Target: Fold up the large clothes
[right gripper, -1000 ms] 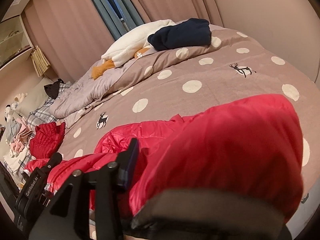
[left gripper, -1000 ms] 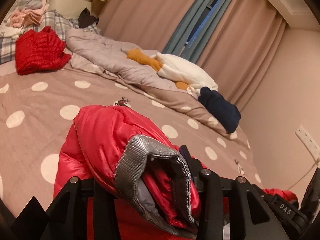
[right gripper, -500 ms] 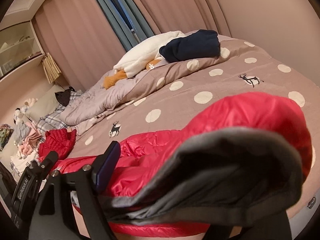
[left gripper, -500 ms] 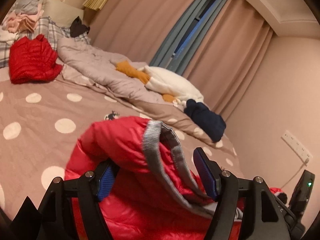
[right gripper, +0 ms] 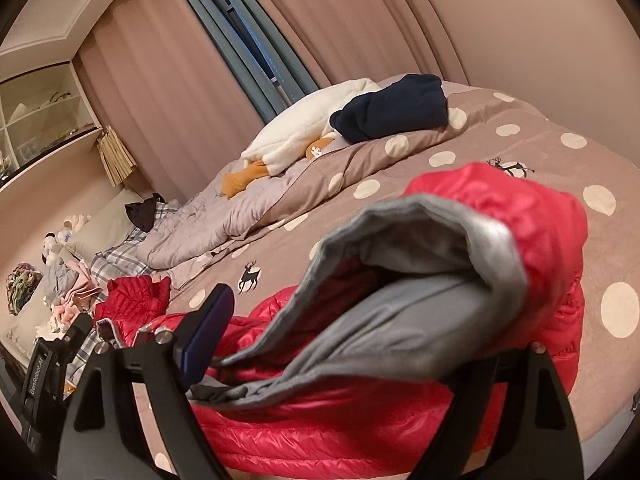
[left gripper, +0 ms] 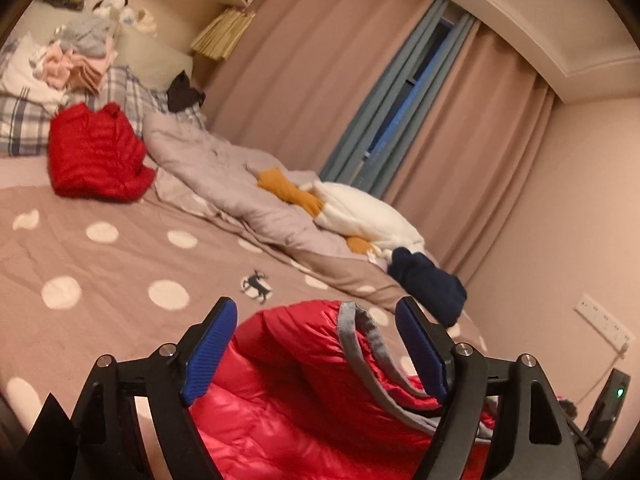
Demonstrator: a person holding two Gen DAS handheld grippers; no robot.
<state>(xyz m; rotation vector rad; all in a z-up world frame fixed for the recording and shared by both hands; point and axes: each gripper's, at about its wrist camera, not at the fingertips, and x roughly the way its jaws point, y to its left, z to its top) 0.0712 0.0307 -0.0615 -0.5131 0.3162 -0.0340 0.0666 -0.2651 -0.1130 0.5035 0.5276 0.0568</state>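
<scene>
1. The left gripper [left gripper: 316, 348] has just been opening; its blue pads [left gripper: 210, 354] stand wide apart, and the grey-trimmed edge of the red jacket [left gripper: 288, 412] lies loose between them, pressed by neither pad.
2. The right gripper [right gripper: 340, 344] has also just been opening. Its left pad [right gripper: 208, 332] stands clear of the cloth, while the right finger is hidden behind the jacket's grey-lined edge [right gripper: 400, 280], which bulges up in front of the camera. The jaws stand wide and nothing shows them pinching the cloth.
3. The red jacket [right gripper: 540, 240] lies bunched on the near part of the bed, on the brown cover with white dots [left gripper: 100, 280], just ahead of both grippers.
4. Past the jacket, a small deer print [left gripper: 256, 284] marks the cover.
5. Farther on, a rumpled grey quilt [left gripper: 224, 176] runs along the far side of the bed, with a white and orange soft thing [left gripper: 360, 212] and a dark blue garment [left gripper: 428, 284] lying on it.
6. At the head of the bed another red jacket [left gripper: 96, 160] lies folded next to checked pillows [left gripper: 24, 120], with a pile of pale clothes [left gripper: 80, 60] behind.
7. Pink curtains [left gripper: 320, 80] with a blue strip [left gripper: 384, 120] close off the far wall.
</scene>
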